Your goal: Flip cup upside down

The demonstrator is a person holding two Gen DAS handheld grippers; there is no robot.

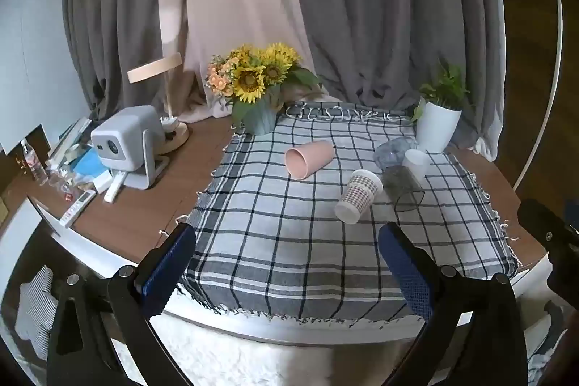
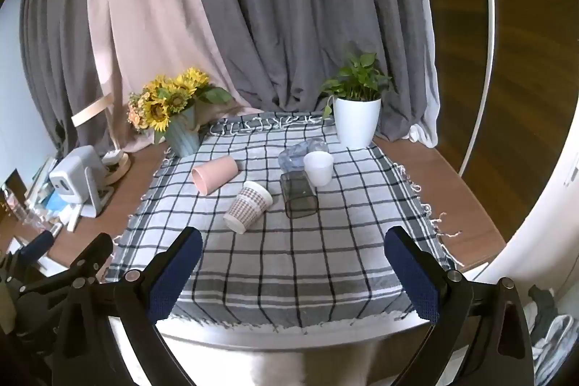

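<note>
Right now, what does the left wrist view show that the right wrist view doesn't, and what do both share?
Only the left wrist view shows the white remote controls on the wooden desk and the lamp's flat head; the projector is seen whole. Only the right wrist view shows the left gripper at its lower left edge. Both share the checked cloth, pink cup on its side, patterned cup on its side, upright white cup, dark clear cup on its side, sunflowers and potted plant.
</note>
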